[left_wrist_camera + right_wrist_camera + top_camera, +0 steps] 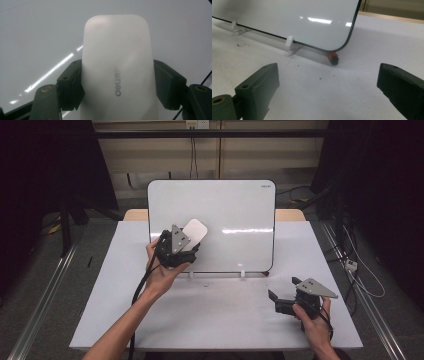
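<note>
A whiteboard (235,210) leans upright on small white feet at the back of the table. My left gripper (186,251) is shut on a white eraser (194,232) and holds it flat against the board's left part. In the left gripper view the white eraser (117,65) with grey lettering sits clamped between both black pads, with the board (37,37) behind it. My right gripper (272,296) rests low on the table at the right, open and empty. Ahead of its jaws, a small red and black marker cap (333,57) lies beside the board's lower corner (342,37).
The white table (215,320) has bare room in front of the board. White feet (290,44) hold the board's lower edge. Cables hang at the back wall and lie on the floor to the right. Metal rails run along both sides of the table.
</note>
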`<action>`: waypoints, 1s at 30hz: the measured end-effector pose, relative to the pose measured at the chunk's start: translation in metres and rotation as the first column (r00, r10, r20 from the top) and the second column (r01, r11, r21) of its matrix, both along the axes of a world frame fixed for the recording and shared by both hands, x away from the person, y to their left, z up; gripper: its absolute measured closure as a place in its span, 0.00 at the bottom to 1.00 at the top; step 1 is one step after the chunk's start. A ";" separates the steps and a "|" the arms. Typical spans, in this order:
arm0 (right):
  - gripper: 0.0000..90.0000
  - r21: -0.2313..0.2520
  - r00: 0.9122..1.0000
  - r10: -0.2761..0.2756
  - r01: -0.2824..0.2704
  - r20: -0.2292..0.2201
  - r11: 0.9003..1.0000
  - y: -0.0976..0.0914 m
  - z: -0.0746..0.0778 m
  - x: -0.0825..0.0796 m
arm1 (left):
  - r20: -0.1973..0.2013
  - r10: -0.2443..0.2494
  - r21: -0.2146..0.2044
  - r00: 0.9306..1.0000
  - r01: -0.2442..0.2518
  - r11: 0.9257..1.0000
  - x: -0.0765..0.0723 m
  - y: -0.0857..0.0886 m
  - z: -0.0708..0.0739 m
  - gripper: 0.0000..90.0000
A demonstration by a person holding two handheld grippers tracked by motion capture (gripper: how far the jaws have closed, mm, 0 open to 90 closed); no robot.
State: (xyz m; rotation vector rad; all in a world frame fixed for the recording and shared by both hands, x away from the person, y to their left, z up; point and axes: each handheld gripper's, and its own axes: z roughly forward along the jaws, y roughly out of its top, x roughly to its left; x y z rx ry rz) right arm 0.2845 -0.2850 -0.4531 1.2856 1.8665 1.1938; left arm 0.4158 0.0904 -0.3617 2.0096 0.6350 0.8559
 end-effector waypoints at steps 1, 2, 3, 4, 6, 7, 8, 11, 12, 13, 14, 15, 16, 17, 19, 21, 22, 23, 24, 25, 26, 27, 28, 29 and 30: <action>0.05 0.001 1.000 0.003 -0.003 -0.003 1.000 0.001 0.000 0.000 | 0.000 0.008 -0.003 1.000 -0.008 1.000 0.000 0.003 -0.002 0.35; 0.05 0.000 1.000 0.004 -0.004 -0.003 1.000 0.001 0.000 0.000 | -0.004 0.015 0.002 1.000 -0.015 1.000 -0.001 0.006 -0.003 0.35; 0.05 -0.001 1.000 0.001 -0.001 -0.002 1.000 0.001 0.000 0.001 | -0.005 0.019 -0.001 1.000 -0.019 1.000 -0.001 0.009 -0.005 0.35; 0.05 0.004 1.000 0.000 0.000 -0.005 1.000 0.001 0.000 0.001 | -0.012 0.025 -0.003 1.000 -0.025 1.000 -0.001 0.011 -0.006 0.35; 0.05 0.002 1.000 0.001 -0.001 -0.010 1.000 0.001 -0.001 0.002 | -0.019 0.038 0.005 0.999 -0.038 0.999 -0.001 0.016 -0.010 0.35; 0.05 0.000 1.000 0.003 -0.003 -0.006 1.000 0.001 -0.001 0.002 | -0.022 0.041 0.011 0.999 -0.041 0.999 -0.002 0.018 -0.011 0.35; 0.05 -0.002 1.000 0.006 -0.006 -0.003 1.000 0.001 -0.001 0.003 | -0.018 0.048 0.012 0.999 -0.048 0.999 -0.002 0.020 -0.013 0.35; 0.05 -0.005 1.000 0.007 -0.007 -0.004 1.000 0.002 -0.001 0.002 | -0.019 0.056 0.024 0.998 -0.056 0.998 -0.004 0.025 -0.015 0.35; 0.05 -0.006 1.000 0.005 -0.005 -0.005 1.000 0.002 -0.001 0.002 | -0.017 0.063 0.021 0.998 -0.063 0.998 -0.004 0.027 -0.015 0.35; 0.05 -0.006 1.000 0.003 -0.003 -0.004 1.000 0.002 -0.001 0.003 | -0.017 0.069 0.026 0.997 -0.069 0.997 -0.005 0.028 -0.015 0.35; 0.05 -0.005 1.000 0.000 0.000 -0.007 1.000 0.001 -0.001 0.003 | -0.013 0.071 0.031 0.997 -0.071 0.997 -0.005 0.030 -0.016 0.35; 0.05 -0.008 1.000 -0.001 0.001 -0.005 1.000 0.001 -0.001 0.003 | -0.010 0.078 0.026 0.997 -0.077 0.997 -0.005 0.031 -0.016 0.35; 0.05 -0.012 1.000 -0.002 0.002 -0.005 1.000 0.002 -0.001 0.003 | -0.006 0.080 0.031 0.997 -0.080 0.996 -0.005 0.033 -0.017 0.35; 0.05 -0.011 1.000 -0.004 0.004 -0.004 1.000 0.003 -0.001 0.003 | -0.008 0.081 0.037 0.997 -0.081 0.996 -0.006 0.035 -0.017 0.35; 0.05 -0.012 1.000 -0.001 0.000 -0.005 1.000 0.005 0.001 0.002 | -0.005 0.086 0.036 0.996 -0.085 0.996 -0.008 0.038 -0.019 0.35; 0.05 -0.017 1.000 0.006 -0.006 0.000 1.000 0.008 0.002 0.002 | -0.004 0.090 0.046 0.996 -0.089 0.995 -0.010 0.042 -0.022 0.35; 0.05 -0.017 1.000 0.008 -0.008 -0.003 1.000 0.009 0.002 0.002 | -0.007 0.092 0.048 0.996 -0.092 0.995 -0.011 0.044 -0.025 0.35; 0.05 -0.022 1.000 0.010 -0.010 -0.002 1.000 0.010 0.002 0.002 | -0.013 0.093 0.064 0.996 -0.092 0.994 -0.012 0.046 -0.027 0.35; 0.05 -0.020 1.000 0.013 -0.013 -0.004 1.000 0.011 0.001 0.002 | -0.014 0.100 0.065 0.995 -0.099 0.993 -0.012 0.048 -0.030 0.35; 0.05 -0.021 1.000 0.013 -0.014 -0.005 1.000 0.011 0.001 0.002 | -0.021 0.104 0.074 0.994 -0.103 0.992 -0.012 0.051 -0.033 0.35; 0.05 -0.020 1.000 0.015 -0.015 -0.007 1.000 0.011 0.001 0.003 | -0.014 0.108 0.078 0.994 -0.107 0.991 -0.012 0.053 -0.036 0.35; 0.05 -0.018 1.000 0.012 -0.012 -0.008 1.000 0.011 0.001 0.003 | -0.016 0.111 0.080 0.994 -0.109 0.991 -0.011 0.055 -0.039 0.35; 0.05 -0.016 1.000 0.011 -0.011 -0.009 1.000 0.011 0.001 0.003 | -0.026 0.114 0.085 0.993 -0.111 0.990 -0.009 0.056 -0.041 0.35; 0.05 -0.017 1.000 0.010 -0.011 -0.007 1.000 0.010 0.001 0.003 | -0.033 0.116 0.081 0.993 -0.113 0.990 -0.008 0.057 -0.043 0.35; 0.05 -0.018 1.000 0.010 -0.010 -0.007 1.000 0.010 0.001 0.004 | -0.031 0.116 0.083 0.993 -0.113 0.990 -0.006 0.056 -0.044 0.35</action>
